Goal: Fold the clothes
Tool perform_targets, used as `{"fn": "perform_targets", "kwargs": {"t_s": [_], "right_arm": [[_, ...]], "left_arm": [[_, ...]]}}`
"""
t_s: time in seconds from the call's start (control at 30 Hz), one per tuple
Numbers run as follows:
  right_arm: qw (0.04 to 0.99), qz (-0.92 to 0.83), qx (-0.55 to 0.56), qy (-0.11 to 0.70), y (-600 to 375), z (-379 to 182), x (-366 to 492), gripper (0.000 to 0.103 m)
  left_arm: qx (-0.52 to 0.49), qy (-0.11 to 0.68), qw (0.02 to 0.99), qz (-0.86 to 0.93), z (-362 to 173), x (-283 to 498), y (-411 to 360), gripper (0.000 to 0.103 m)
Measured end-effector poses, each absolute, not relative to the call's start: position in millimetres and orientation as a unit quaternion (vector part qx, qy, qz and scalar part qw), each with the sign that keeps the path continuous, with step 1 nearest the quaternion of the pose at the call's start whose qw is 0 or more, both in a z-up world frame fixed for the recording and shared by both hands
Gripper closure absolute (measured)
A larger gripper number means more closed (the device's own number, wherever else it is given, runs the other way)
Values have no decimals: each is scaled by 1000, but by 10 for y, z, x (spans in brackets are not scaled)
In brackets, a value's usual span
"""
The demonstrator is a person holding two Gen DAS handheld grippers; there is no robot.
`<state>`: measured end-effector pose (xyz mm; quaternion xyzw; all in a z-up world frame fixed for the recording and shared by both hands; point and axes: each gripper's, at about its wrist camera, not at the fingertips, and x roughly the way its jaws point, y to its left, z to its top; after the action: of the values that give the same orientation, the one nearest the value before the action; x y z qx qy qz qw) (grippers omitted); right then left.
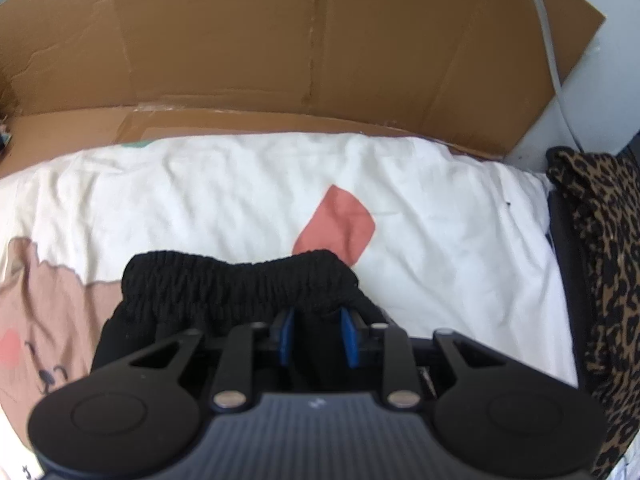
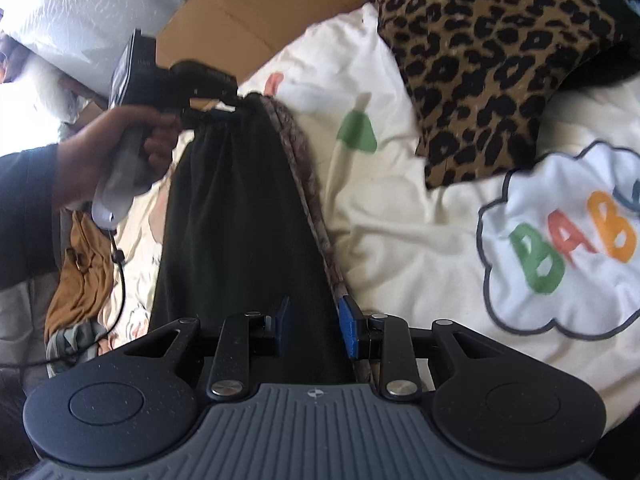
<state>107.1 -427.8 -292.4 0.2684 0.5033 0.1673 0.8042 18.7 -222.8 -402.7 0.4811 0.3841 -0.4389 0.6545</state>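
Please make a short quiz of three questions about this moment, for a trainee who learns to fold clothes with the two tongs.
1. True or false: the left tongs grip the black garment at its elastic waistband.
2. What lies beyond the garment, on the bedsheet? A) a leopard-print cloth B) a wooden bowl C) a red shoe
3. Fill in: behind the bed stands a sheet of brown ____.

Key
1. True; in the right wrist view the garment is stretched between both tongs, the right tongs at its other end.
2. A, the leopard-print cloth.
3. Cardboard.
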Motion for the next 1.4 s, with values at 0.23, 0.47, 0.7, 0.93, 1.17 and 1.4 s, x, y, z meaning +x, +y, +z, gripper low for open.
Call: {"fn": "perform_targets", "kwargs": {"t_s": [0.23, 0.47, 0.7, 0.93, 1.17, 1.4], "right_arm": [[794, 159, 249, 532, -4203, -3079, 1011, 74], [773, 131, 271, 558, -4338, -3252, 978, 75], [766, 136, 295, 555, -4453, -3274, 859, 95], [755, 107, 296, 575, -4519, -3148, 912, 96], [754, 123, 326, 557, -4674, -2367, 989, 94], [779, 96, 342, 517, -4777, -1420, 1039, 59]], "left_arm": [[492, 378, 651, -437, -4112, 183, -2316, 76], [508, 388, 636, -431, -4028, 176, -2365, 76], [513, 387, 624, -444, -3543, 263, -2211, 62], [499, 388, 657, -409, -2624, 432, -2017, 61], [460, 396, 690, -394, -1236, 375, -1934, 52], [429, 377, 708, -415, 107, 133, -1908, 37]]}}
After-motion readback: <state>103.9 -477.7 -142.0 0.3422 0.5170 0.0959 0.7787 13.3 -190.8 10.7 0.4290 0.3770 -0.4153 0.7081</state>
